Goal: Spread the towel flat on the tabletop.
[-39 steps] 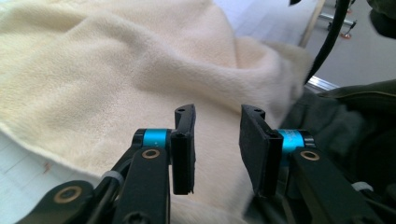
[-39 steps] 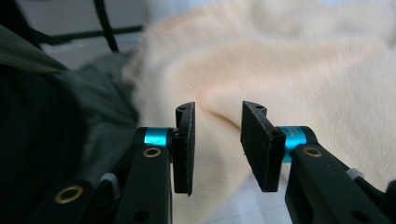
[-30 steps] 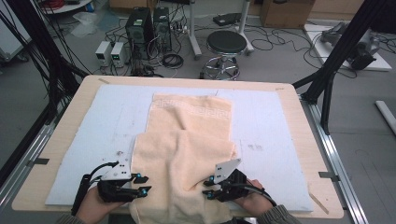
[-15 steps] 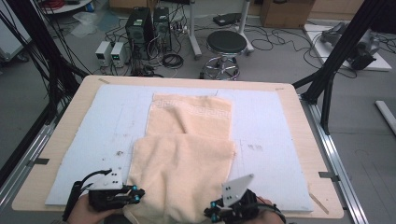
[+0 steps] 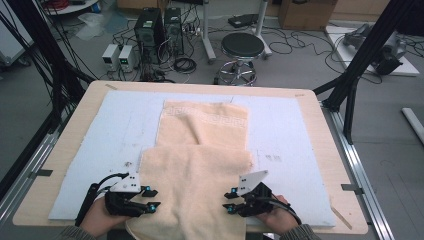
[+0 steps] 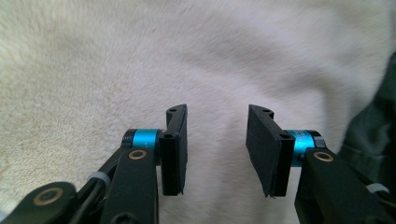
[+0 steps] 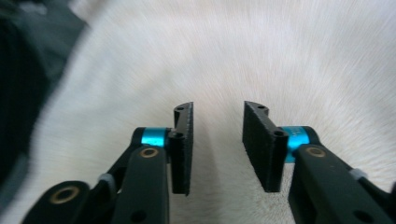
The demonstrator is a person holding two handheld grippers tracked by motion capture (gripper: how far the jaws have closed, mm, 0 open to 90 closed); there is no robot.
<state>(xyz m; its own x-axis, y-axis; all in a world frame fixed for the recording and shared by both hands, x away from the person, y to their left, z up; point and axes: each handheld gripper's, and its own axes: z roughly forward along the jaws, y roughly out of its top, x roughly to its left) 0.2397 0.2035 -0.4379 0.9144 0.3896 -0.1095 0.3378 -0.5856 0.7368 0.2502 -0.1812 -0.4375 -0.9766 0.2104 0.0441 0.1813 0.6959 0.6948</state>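
Two pairs of black jaws stand parted, each with a clear gap and nothing between the pads; both have just been opening. In the left gripper view the left gripper (image 6: 215,149) looks onto pale pile, its pads apart over the cloth, not pinching it. The right gripper (image 7: 217,147) stands the same way in its own view, a little narrower, with the cloth blurred behind it.

From the high view the left gripper (image 5: 149,198) sits at the towel's near left edge and the right gripper (image 5: 231,201) at its near right edge, jaws pointing inward toward each other. Each bears a grey three-cornered plate on top and is held by a hand coming in from the near side.

Between them lies the towel (image 5: 200,165), peach-coloured, folded so that its near half covers part of the far half; a woven key-pattern band runs across the far end. It rests on a pale blue mat (image 5: 105,135) spread over the wooden table (image 5: 325,125), its near edge hanging over the table's front.

No readable writing or brand shows on any of these
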